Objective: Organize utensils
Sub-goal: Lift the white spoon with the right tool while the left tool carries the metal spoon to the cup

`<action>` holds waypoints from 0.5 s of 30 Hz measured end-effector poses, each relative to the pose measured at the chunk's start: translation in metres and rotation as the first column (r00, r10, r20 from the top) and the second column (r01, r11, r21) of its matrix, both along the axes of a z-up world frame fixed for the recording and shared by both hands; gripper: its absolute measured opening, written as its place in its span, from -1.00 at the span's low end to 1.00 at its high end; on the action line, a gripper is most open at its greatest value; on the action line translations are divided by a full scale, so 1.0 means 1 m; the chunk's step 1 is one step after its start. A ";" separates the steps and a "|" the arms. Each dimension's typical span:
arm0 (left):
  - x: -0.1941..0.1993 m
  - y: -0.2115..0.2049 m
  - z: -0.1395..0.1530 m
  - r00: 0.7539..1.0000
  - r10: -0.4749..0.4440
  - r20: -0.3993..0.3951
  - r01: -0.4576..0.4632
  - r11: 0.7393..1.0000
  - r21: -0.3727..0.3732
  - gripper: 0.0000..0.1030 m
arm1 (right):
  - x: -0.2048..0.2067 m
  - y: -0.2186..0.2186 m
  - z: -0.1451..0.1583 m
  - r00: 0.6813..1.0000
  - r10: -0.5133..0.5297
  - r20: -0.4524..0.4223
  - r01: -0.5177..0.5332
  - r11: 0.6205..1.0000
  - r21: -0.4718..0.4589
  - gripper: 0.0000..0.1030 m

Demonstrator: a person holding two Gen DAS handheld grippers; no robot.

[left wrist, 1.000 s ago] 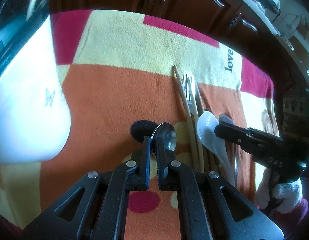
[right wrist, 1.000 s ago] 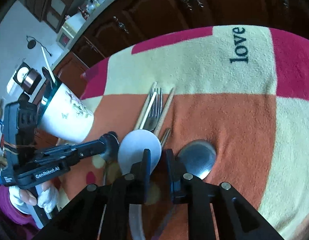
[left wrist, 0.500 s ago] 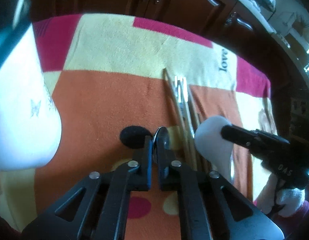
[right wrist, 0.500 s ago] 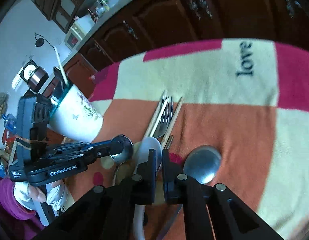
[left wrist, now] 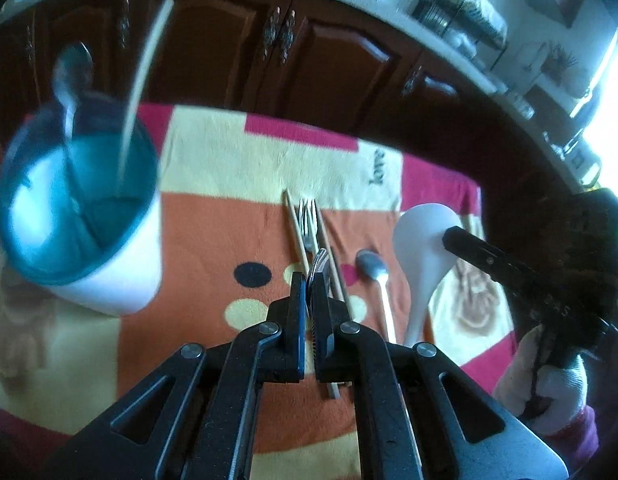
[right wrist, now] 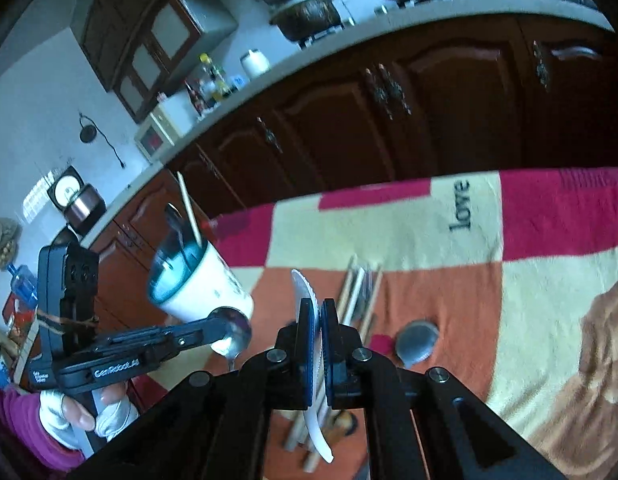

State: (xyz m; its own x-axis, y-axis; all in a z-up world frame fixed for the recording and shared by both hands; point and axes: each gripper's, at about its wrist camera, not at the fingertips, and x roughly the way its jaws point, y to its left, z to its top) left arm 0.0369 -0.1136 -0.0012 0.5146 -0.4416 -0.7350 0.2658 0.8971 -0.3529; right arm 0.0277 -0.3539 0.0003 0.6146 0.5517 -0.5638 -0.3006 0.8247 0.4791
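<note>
A white cup (left wrist: 89, 240) with a blue-green inside stands at the left of the patchwork cloth (left wrist: 213, 248), mouth open upward, already holding a metal spoon and one pale stick that lean against its rim; it is evidently the holder into which loose utensils are gathered. Just right of it, the left gripper (left wrist: 307, 280) is clamped on a steel spoon (right wrist: 229, 334), bowl forward and clear of the cloth, as the right wrist view shows. At mid-cloth a fork (left wrist: 307, 220) lies between two chopsticks (left wrist: 297, 232), beside them a second, grey-bowled spoon (left wrist: 371, 266), all yet to be collected. Further right, the right gripper (right wrist: 318, 320) is closed on a white plastic spoon (left wrist: 423, 248), pinched edge-on at the neck so that the bowl rises above the pads and the handle hangs below. A gloved hand (left wrist: 549, 380) bears this tool. Both loads appear lifted for carrying to the cup. Open room lies above the cup's mouth, though the leaning stick and spoon narrow the entry; the cloth's far edge meets dark cabinet doors (right wrist: 389, 112).
</note>
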 end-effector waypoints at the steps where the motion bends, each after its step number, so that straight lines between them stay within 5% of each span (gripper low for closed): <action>1: -0.004 0.005 0.008 1.000 0.002 0.014 -0.002 1.000 -0.005 -0.98 | -0.002 0.004 0.007 1.000 -0.002 0.012 0.002 1.000 0.006 -0.94; 15: -0.027 0.065 0.079 0.982 0.078 0.175 -0.083 0.996 0.018 -0.98 | -0.003 0.082 0.078 0.988 0.053 0.144 -0.058 0.998 0.031 -0.94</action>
State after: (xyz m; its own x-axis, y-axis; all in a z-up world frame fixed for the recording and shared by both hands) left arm 0.0103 -0.0486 0.0780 0.6685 -0.3758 -0.6417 0.2477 0.9262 -0.2844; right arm 0.0247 -0.2715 0.0778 0.6554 0.6053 -0.4518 -0.4135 0.7881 0.4559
